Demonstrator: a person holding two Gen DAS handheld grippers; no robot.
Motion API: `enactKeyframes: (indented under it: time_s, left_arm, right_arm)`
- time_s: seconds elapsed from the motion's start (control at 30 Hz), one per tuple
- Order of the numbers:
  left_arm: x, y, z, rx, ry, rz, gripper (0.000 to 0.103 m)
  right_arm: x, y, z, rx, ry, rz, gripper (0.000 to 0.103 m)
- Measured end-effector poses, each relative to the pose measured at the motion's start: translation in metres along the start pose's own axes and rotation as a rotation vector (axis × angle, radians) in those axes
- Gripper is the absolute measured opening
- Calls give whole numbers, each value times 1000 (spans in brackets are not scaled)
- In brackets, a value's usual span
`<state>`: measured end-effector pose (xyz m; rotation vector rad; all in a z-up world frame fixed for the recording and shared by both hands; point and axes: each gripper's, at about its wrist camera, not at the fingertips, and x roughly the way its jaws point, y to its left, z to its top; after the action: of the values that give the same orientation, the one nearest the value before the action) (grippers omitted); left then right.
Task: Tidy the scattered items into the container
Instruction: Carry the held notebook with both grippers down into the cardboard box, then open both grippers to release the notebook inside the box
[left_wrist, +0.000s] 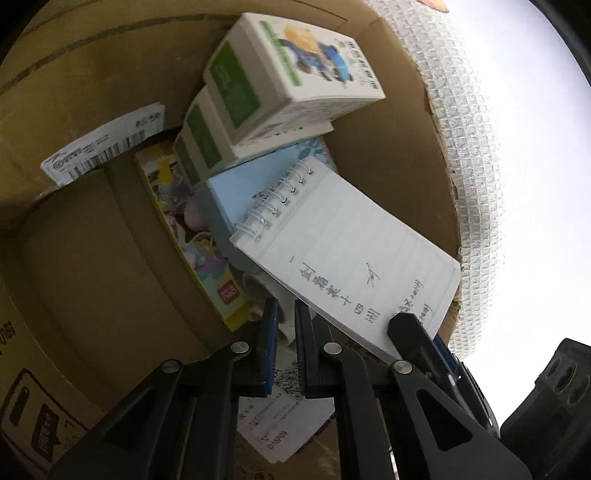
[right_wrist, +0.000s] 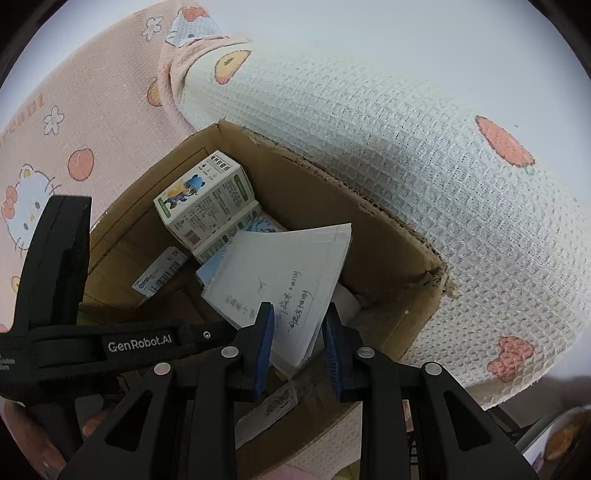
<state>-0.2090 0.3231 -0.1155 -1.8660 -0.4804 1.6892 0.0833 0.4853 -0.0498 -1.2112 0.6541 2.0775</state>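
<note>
Pinching the near corner of the notepad (left_wrist: 351, 258) with the right claw (right_wrist: 299, 332), jaws narrowed onto the paper. Holding the pad tilted over the open cardboard box (left_wrist: 388, 147), spiral edge at the far end, away from that claw, handwriting facing up.

Keeping the left claw (left_wrist: 286, 332) all but closed just beside it, inside the box. Cannot tell whether its tips nip the white roll (left_wrist: 258, 288) directly ahead of them.

Beyond the left claw, inside the box: a colourful booklet (left_wrist: 184, 236) standing on edge to the left, a pale blue book (left_wrist: 236, 184) under the pad's spiral end, then green-and-white cartons (left_wrist: 288, 74) stacked against the far wall. Further left, a barcode label (left_wrist: 103, 147) stuck on the box.

Seen only from the right wrist: white waffle cloth (right_wrist: 406, 147) past the box's far rim, pink cartoon-print cloth (right_wrist: 92, 110) to the left, and the left claw's black body with a lettered strap. Roll almost wholly hidden there, booklet not to be made out.

Seen only from the left wrist: the spiral binding, and the right claw's finger lying over the pad's corner.

Box floor mostly covered; carton print too blurred to read.
</note>
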Motion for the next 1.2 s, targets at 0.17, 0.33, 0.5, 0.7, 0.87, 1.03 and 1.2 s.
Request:
enactKeyframes:
  time_s: [0.17, 0.33, 0.5, 0.7, 0.87, 1.03, 1.2]
  left_arm:
    - [-5, -4, 0, -6, -15, 5, 8]
    - [-12, -6, 7, -36, -59, 2, 8]
    - [-23, -6, 17, -48, -97, -46, 8]
    - [-24, -1, 8, -34, -115, -2, 8]
    - [-23, 0, 0, -18, -114, 12, 10]
    - [-32, -6, -8, 19, -152, 14, 18]
    - [-38, -11, -18, 45, -180, 23, 18]
  right_arm:
    - [-5, -4, -2, 13, 1, -3, 23]
    - [0, -1, 1, 17, 7, -52, 23]
    - [14, 4, 12, 23, 52, -49, 24]
    - [21, 3, 19, 11, 88, -80, 31]
    - [18, 9, 19, -8, 148, -82, 46]
    - [-1, 14, 18, -42, 92, -125, 61]
    - [-24, 14, 19, -27, 42, -99, 63]
